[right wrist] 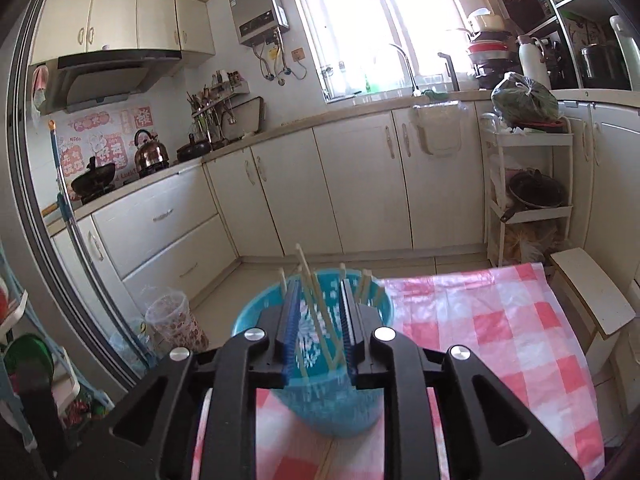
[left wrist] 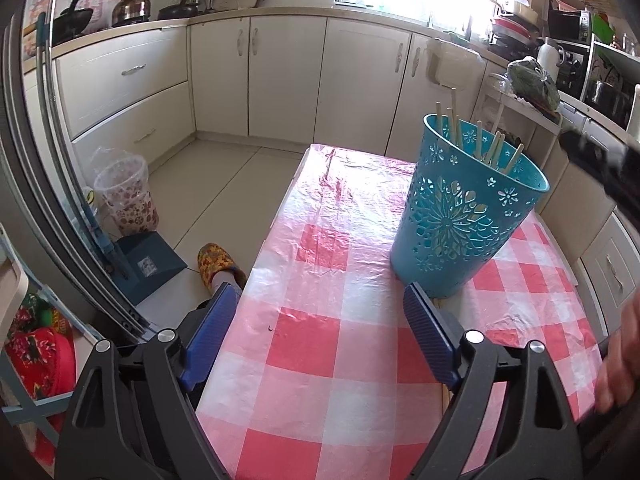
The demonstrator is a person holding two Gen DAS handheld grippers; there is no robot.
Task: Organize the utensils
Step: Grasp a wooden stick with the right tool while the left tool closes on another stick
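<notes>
Left wrist view
Left gripper (left wrist: pixel 320 336): jaws spread wide, nothing between the blue pads, held over the near part of the checked tablecloth (left wrist: pixel 320 360).
Basket (left wrist: pixel 468 216): blue, perforated, upright near the right edge of the tabletop, mouth upward.
Chopsticks (left wrist: pixel 496 148): long axes near vertical, upper ends fanning out above the basket rim.

Right wrist view
Right gripper (right wrist: pixel 320 332): jaws narrowed but parted, above the basket (right wrist: pixel 248 316) mouth; whether the pads touch a stick cannot be told.
Chopsticks (right wrist: pixel 310 280): standing in the basket, leaning, tips pointing up between and beside the pads.
Tablecloth (right wrist: pixel 500 320): extends to the right of the basket.
</notes>
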